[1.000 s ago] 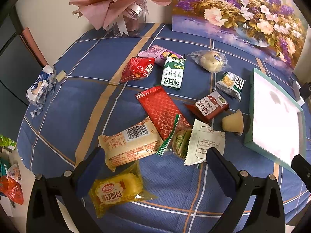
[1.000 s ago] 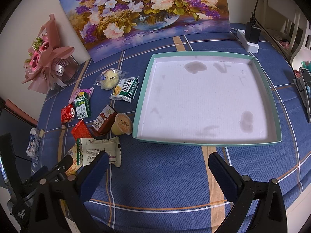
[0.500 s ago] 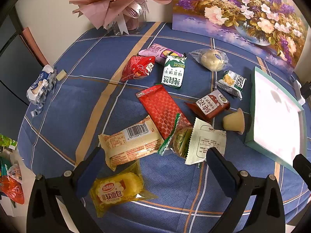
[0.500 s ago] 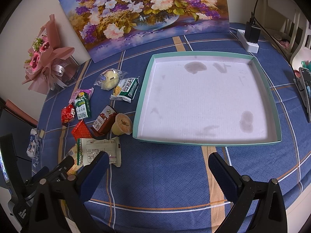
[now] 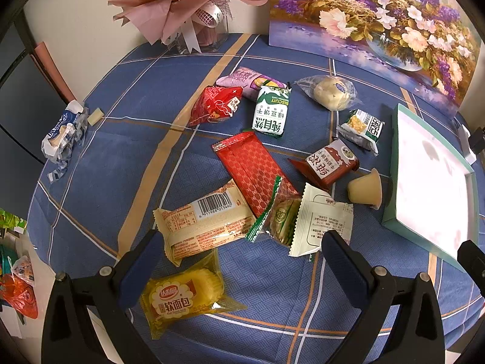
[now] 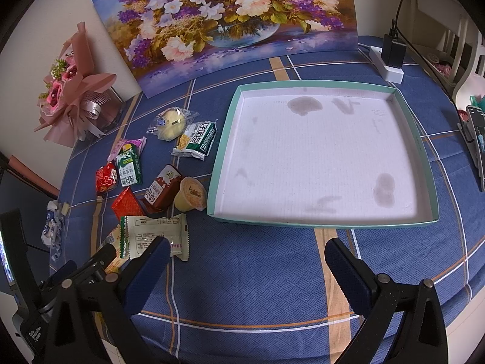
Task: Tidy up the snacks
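Several wrapped snacks lie scattered on the blue plaid tablecloth, left of a shallow teal-rimmed tray [image 6: 230,115] with a stained white floor and nothing in it. My left gripper [image 5: 242,261] hangs open above the near snacks: a yellow soft-bread pack [image 5: 182,297], a beige barcode pack [image 5: 206,221], a white sachet [image 5: 324,221] and a long red wrapper [image 5: 254,166]. A jelly cup [image 5: 365,188] lies beside the tray's edge [image 5: 391,182]. My right gripper [image 6: 245,261] stands open over bare cloth in front of the tray, its left finger by the white sachet [image 6: 151,233].
A flower painting [image 6: 236,18] leans against the wall at the back. A pink bouquet [image 5: 182,9] stands at the back left. Crumpled blue-white wrappers [image 5: 63,133] lie near the table's left edge. A power strip with a charger [image 6: 391,57] sits behind the tray.
The left gripper's view has drifted slightly, so the snacks sit a little to the right and the tray shows less. The right gripper has held still. Both jaws stay apart.
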Available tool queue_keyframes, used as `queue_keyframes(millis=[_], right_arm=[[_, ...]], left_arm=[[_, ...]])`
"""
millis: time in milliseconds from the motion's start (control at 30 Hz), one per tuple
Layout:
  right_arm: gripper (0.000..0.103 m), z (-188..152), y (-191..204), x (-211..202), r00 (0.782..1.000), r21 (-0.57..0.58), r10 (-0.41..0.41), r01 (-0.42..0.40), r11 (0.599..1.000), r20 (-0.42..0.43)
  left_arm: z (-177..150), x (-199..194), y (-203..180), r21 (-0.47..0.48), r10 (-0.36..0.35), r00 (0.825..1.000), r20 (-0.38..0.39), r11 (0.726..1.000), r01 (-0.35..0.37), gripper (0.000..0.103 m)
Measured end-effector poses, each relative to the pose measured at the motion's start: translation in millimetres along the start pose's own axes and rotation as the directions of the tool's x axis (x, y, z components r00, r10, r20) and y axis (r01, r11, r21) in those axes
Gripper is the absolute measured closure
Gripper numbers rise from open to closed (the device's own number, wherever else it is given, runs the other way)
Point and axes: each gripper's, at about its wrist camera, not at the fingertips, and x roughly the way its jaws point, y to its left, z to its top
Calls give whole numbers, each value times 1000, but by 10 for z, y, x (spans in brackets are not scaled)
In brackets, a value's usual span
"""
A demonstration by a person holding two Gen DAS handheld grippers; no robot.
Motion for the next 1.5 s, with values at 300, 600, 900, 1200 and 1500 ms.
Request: queue_keyframes(millis=[300, 600, 900, 1200, 1500], right_arm=[[0, 12, 87, 15, 1000, -23, 0, 0, 1000, -1], [0, -57, 637, 356, 987, -99, 109, -121, 988, -121], [0, -258, 1071, 915, 958, -125, 144, -179, 976, -248], [0, -190, 1066, 1241, 956, -83, 159, -184, 979, -245], [7, -129, 1122, 1325, 957, -87, 179, -203, 975, -229]], left_arm=[[-6, -121, 234, -63, -32, 999, 43, 997, 34, 0], [-165, -13, 733, -199, -77, 989, -127, 979, 51, 0], [-508, 292, 885, -279, -182, 970, -158, 951, 133, 0], [-565, 419, 890, -314, -226, 958, -175, 935, 163, 0], [-572, 400, 945, -316, -229, 962, -151, 933, 172, 8]])
